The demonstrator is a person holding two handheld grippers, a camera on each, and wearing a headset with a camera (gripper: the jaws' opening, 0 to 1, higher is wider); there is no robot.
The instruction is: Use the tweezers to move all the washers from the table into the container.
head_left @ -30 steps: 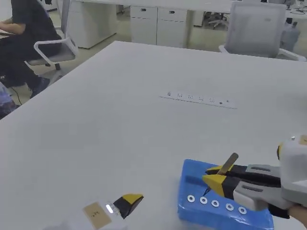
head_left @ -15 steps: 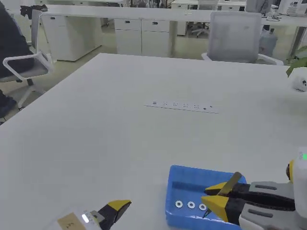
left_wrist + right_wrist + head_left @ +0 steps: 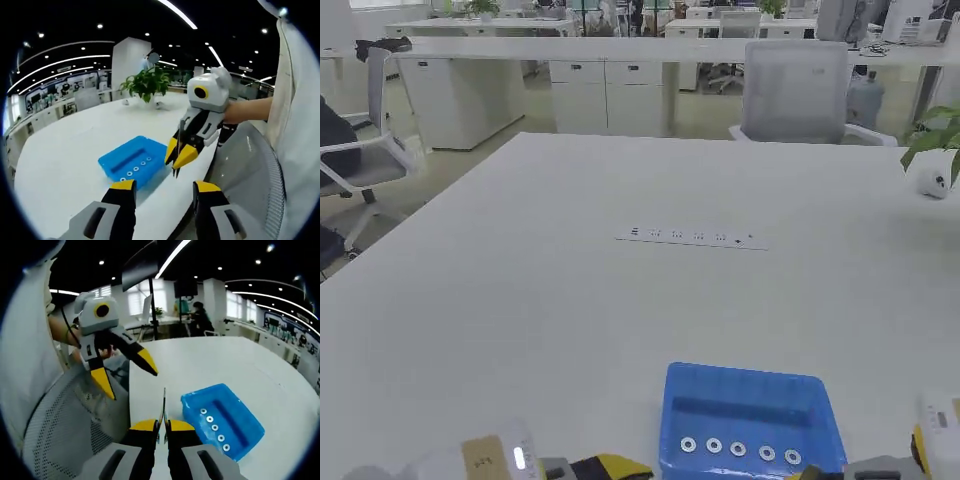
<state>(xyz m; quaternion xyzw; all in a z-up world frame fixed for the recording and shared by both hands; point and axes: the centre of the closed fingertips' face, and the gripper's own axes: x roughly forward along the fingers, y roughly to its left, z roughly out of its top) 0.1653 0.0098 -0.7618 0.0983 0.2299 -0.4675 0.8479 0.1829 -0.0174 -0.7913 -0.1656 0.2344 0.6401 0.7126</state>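
Gripping tweezers [image 3: 163,407] lengthwise in the right gripper's [image 3: 161,426] clamped jaws.
Ahead-right of that claw: container [image 3: 248,426] with five washers [image 3: 215,427] in a row (left gripper [image 3: 165,186] spread wide, empty).

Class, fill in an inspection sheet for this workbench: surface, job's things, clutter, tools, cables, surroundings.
Surface: white table with a built-in socket strip.
Job's things: blue container holds five washers in a row; tweezers are in the right tool.
Clutter: small white object near the far right edge.
Tools: left tool open; right tool shut on the tweezers.
Cables: nothing seen on the table.
Surroundings: office chair, white cabinets, plant.
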